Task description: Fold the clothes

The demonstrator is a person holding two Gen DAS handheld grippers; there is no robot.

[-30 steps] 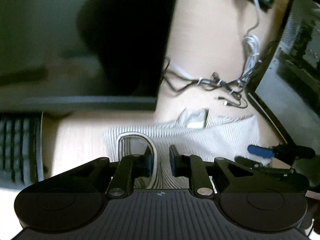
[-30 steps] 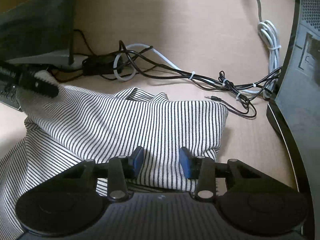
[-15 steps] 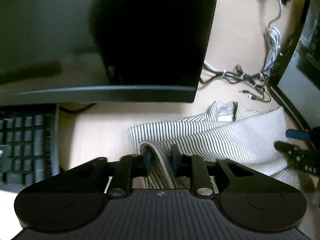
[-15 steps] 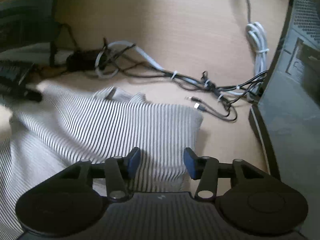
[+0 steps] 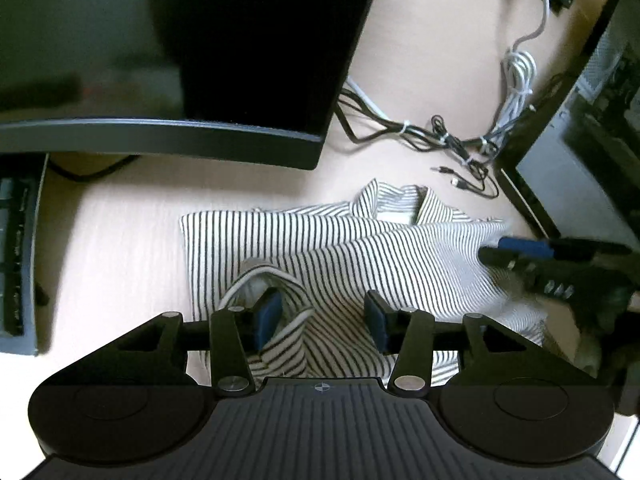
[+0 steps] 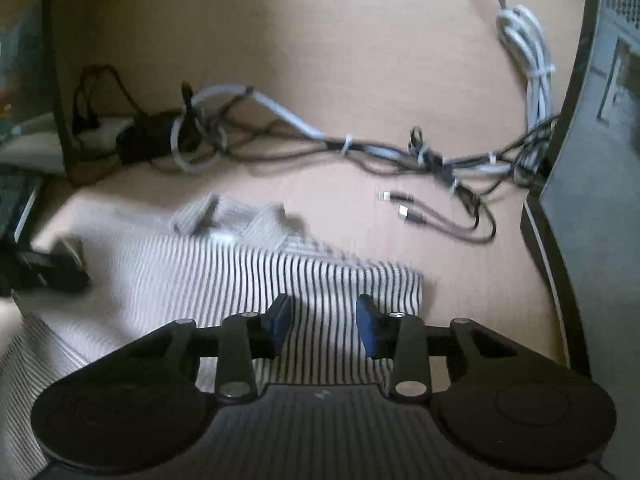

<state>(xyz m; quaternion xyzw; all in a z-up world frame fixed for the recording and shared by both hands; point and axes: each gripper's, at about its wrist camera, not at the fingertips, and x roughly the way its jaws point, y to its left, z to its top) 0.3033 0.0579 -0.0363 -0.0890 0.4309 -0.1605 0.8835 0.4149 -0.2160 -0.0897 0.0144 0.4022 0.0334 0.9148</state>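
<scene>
A black-and-white striped shirt (image 5: 340,248) lies partly folded on the light wooden desk (image 5: 120,240), collar toward the cables. My left gripper (image 5: 322,318) is open just above the shirt's near part, where a white-edged sleeve opening (image 5: 256,276) lies by the left finger. My right gripper (image 6: 323,322) is open over the shirt's folded right edge (image 6: 380,284), nothing between its pads. The right gripper also shows at the right of the left wrist view (image 5: 520,250), resting at the shirt's right side.
A dark monitor (image 5: 200,60) stands behind the shirt on the left. A keyboard (image 5: 18,260) is at the far left. A tangle of black and white cables (image 6: 360,152) lies behind the shirt. A dark computer case (image 6: 592,160) stands at the right.
My left gripper was shut on the sleeve edge; it has opened and let the cloth down. The right gripper stayed open over the shirt's right edge and shifted a little.
</scene>
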